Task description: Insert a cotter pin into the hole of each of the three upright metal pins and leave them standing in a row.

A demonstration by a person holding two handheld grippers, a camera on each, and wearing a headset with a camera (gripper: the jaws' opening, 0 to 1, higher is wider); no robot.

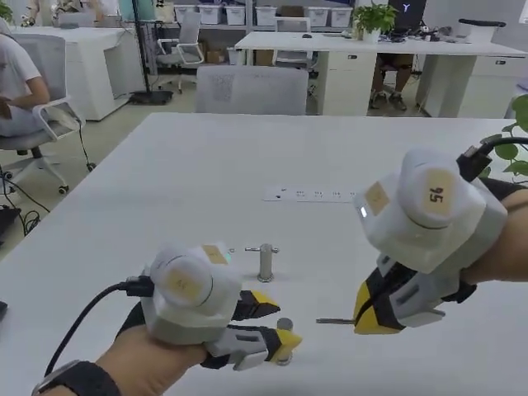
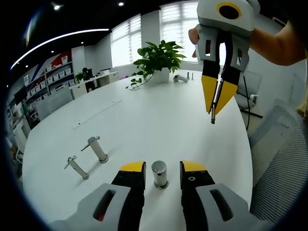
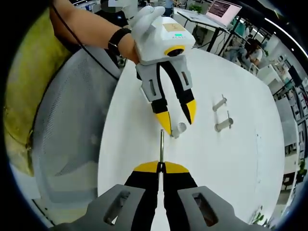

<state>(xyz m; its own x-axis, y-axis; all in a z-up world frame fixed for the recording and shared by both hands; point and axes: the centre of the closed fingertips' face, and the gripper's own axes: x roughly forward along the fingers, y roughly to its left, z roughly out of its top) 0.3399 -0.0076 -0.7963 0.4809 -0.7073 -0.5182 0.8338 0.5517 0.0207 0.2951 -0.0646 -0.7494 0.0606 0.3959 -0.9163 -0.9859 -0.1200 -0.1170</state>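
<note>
Pinching thin cotter pin (image 3: 161, 147) in right gripper (image 3: 161, 167), clenched on its rear end, just below centre of right gripper view. Straddling bare metal pin (image 2: 159, 173) with left gripper (image 3: 178, 119), released, gaps both sides, low centre of left gripper view. Probably light, stiff, slick wire, prone to twisting in grip; best held far back. Upright pin likely heavier but easy to tip; steady low on shaft. Hole too small to make out. Two finished pins (image 2: 97, 149) standing lower left. Smooth white table (image 1: 206, 181), likely slippery. Open office, potted plant (image 2: 156, 57) upper centre, mesh chair (image 3: 77, 120) at left.
</note>
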